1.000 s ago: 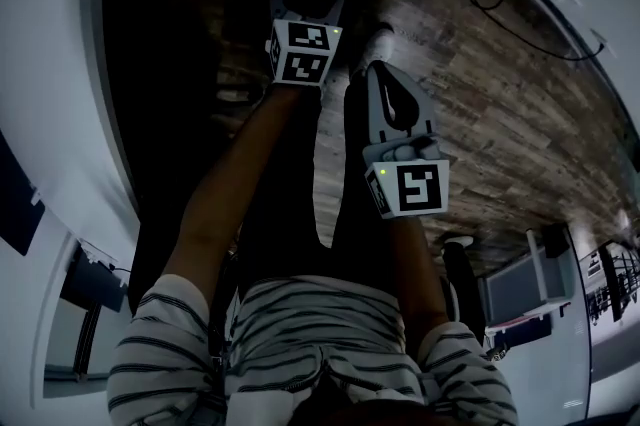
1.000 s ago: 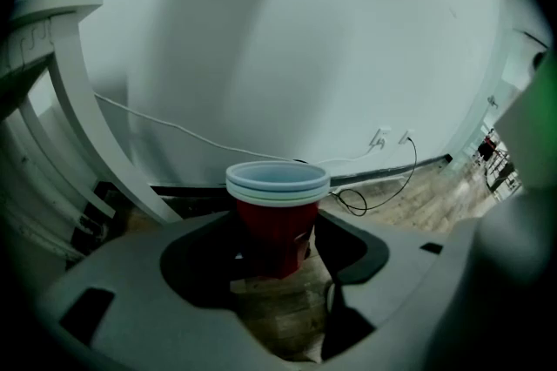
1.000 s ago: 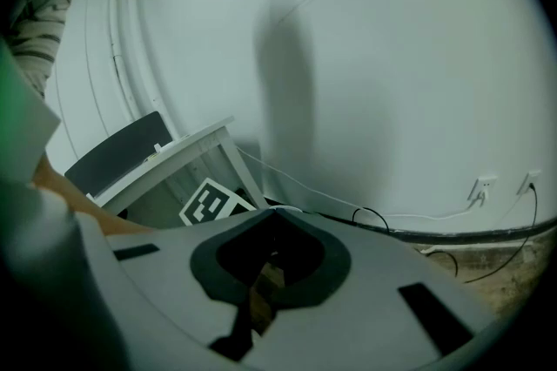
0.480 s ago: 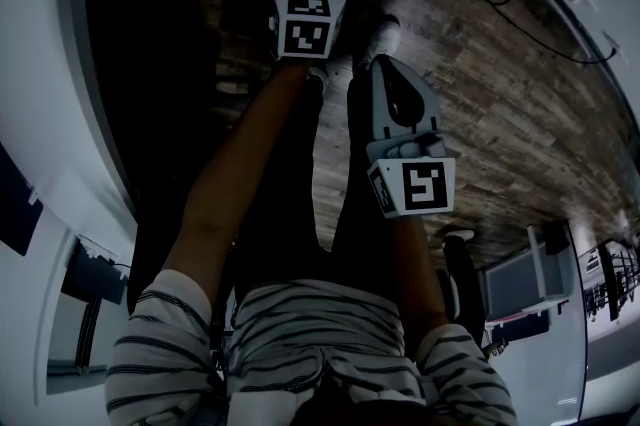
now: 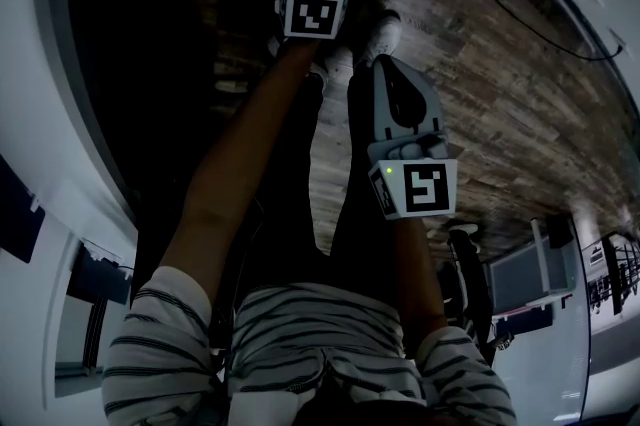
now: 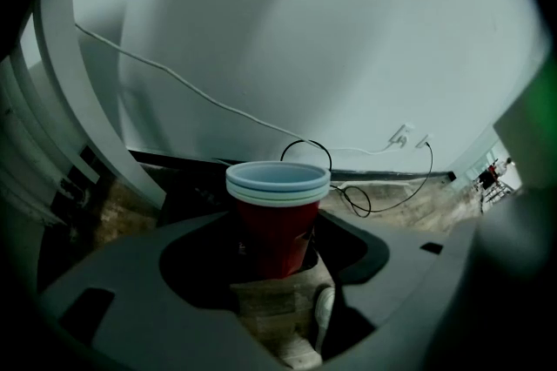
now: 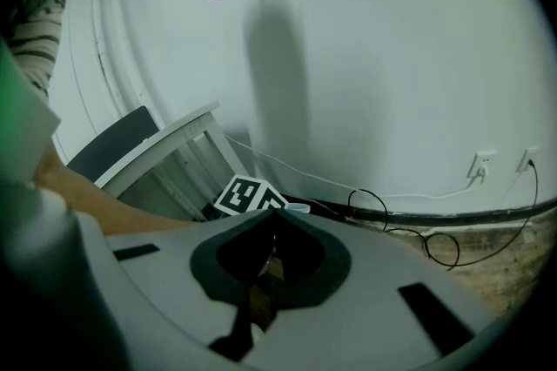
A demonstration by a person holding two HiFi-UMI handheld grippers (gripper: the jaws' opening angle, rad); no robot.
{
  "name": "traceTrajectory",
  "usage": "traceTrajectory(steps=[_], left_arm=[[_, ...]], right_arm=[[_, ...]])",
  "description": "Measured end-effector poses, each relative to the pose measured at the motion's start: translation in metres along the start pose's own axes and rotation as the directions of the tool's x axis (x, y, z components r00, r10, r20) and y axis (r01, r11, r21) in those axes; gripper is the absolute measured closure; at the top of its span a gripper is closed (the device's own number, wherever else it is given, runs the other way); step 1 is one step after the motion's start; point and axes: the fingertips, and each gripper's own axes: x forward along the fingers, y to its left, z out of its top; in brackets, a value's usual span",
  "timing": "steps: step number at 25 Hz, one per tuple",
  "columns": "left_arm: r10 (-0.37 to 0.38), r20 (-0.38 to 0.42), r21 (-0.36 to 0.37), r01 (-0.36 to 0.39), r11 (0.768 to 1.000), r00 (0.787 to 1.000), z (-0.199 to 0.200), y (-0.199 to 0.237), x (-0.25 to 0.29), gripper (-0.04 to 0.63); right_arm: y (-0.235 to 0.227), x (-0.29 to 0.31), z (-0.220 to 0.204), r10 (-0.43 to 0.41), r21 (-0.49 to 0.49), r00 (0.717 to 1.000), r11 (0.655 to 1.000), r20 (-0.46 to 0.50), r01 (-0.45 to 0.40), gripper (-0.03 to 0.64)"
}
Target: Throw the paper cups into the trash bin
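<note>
Red paper cups (image 6: 278,204), nested and upright, sit clamped in the left gripper (image 6: 275,260), held out over the wood floor (image 5: 480,84). Right gripper (image 7: 270,225) jaws together, empty. No bin visible; best carry the cups level until above it.

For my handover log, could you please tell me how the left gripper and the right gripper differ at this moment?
The left gripper is clamped on a red stack of paper cups; the right gripper is shut on nothing. In the head view, the left reaches farther forward than the right. Both carry marker cubes.
</note>
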Motion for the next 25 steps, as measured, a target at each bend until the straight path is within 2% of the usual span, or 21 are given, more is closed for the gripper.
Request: traceTrajectory(steps=[7,25], left_arm=[[-0.016,-0.031,-0.003,0.016,1.000,0.999,-0.003,-0.005,0.022,0.308],[0.006,-0.115,-0.036,-0.010,0.999,0.993,-0.013,0.004,0.065,0.308]], right_arm=[[-0.007,0.003,-0.003,-0.007,0.012,1.000,1.000,-0.002,0.007,0.607],[-0.023,0.010,-0.020,-0.026,0.068,0.999,0.997,-0.028,0.028,0.607]])
